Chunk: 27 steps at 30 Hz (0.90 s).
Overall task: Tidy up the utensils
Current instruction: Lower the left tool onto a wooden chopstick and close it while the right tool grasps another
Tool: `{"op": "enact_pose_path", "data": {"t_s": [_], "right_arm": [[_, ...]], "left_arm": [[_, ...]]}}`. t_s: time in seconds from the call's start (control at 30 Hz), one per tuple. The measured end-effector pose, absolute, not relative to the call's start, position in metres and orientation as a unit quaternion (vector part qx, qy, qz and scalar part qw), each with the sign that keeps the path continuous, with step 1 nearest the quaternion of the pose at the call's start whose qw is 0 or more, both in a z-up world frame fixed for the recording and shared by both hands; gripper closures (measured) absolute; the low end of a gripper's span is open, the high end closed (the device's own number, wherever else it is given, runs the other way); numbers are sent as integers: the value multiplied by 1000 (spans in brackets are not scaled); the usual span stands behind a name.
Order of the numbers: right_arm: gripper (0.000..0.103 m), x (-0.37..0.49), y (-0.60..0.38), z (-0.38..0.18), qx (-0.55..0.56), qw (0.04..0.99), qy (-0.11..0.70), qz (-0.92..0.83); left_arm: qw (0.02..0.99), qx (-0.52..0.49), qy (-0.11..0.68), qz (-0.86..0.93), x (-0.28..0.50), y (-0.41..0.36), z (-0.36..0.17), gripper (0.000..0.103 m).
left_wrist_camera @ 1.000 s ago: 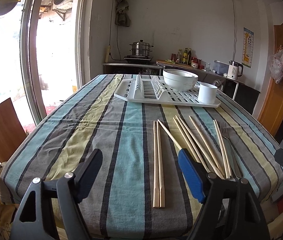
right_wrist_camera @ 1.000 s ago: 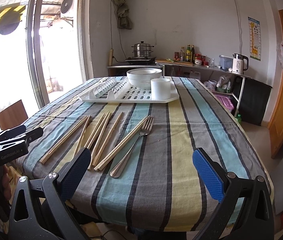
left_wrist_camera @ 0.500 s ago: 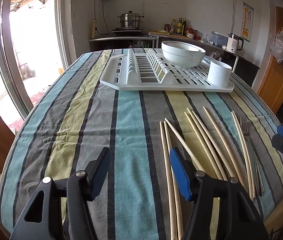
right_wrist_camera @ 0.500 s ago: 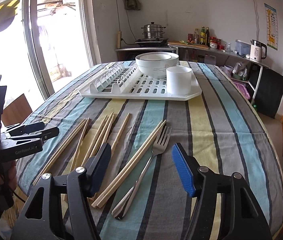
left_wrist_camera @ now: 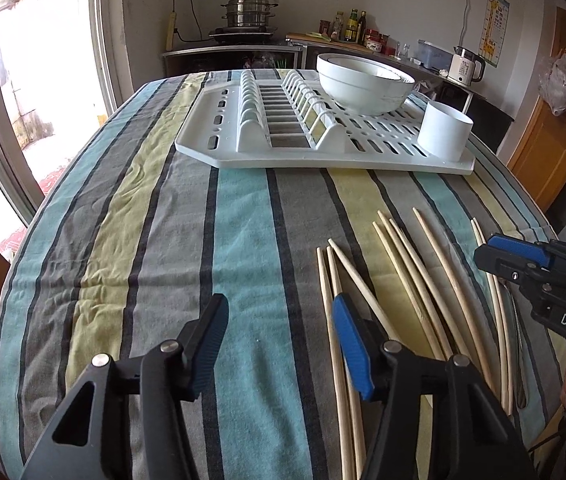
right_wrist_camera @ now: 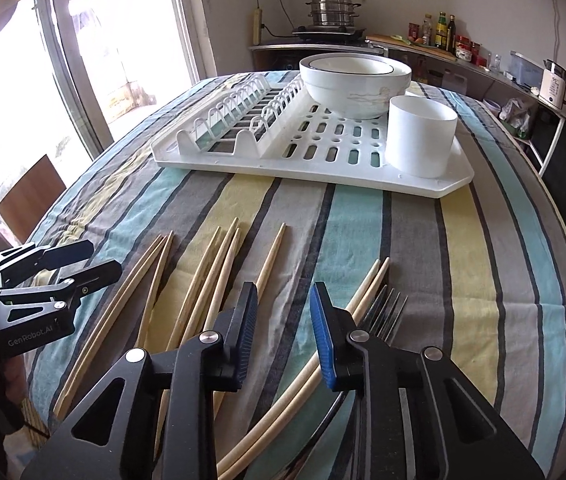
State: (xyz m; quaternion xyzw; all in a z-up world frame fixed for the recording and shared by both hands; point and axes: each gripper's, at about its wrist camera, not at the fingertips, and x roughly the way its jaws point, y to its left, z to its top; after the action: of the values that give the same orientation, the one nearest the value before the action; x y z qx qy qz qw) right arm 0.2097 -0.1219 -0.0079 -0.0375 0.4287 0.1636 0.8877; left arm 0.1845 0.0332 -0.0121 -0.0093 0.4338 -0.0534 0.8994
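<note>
Several wooden chopsticks (left_wrist_camera: 403,272) lie loose on the striped tablecloth, and a pair (right_wrist_camera: 367,288) rests beside a metal fork (right_wrist_camera: 387,312). My left gripper (left_wrist_camera: 279,320) hangs over bare cloth just left of the chopsticks. Its jaws are closing with nothing between them. My right gripper (right_wrist_camera: 283,304) hovers over the chopsticks (right_wrist_camera: 219,272), left of the fork, and its jaws are also closing on nothing. Each gripper appears in the other's view: the right gripper (left_wrist_camera: 483,250) at the right edge, the left gripper (right_wrist_camera: 103,258) at the left edge.
A white dish rack (left_wrist_camera: 323,156) (right_wrist_camera: 323,160) sits across the far half of the table. It holds stacked white bowls (left_wrist_camera: 363,84) (right_wrist_camera: 355,80) and a white cup (left_wrist_camera: 445,132) (right_wrist_camera: 419,136). A counter with a pot, bottles and a kettle lines the back wall.
Both grippers moved forward over the table and tilted further down, so the chopsticks and rack look closer. Both pairs of jaws narrowed, the right far more than the left.
</note>
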Motion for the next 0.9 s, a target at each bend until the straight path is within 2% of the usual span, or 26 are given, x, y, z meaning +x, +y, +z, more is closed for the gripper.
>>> {"op": "enact_pose_path", "data": {"t_s": [0.63,0.73,0.77,0.83,0.9], "right_arm": [[75,244,-103,-24,-48,871,462,161],[77,250,-99,-24,-57,870,464,154],[81,251,-98,-24,-61,869,466,152],[86,254,-95,-24,-70,867,470,150],[91,255,-93,-24,-76,865,473,149]], "left_arm": [[887,26,460,-43,202,27,-22,44],[886,28,461,-42,204,26,-22,44],[886,33,461,-41,205,24,-21,44],[886,50,460,-40,206,18,-20,47],[885,65,459,-45,205,12,-19,59]]}}
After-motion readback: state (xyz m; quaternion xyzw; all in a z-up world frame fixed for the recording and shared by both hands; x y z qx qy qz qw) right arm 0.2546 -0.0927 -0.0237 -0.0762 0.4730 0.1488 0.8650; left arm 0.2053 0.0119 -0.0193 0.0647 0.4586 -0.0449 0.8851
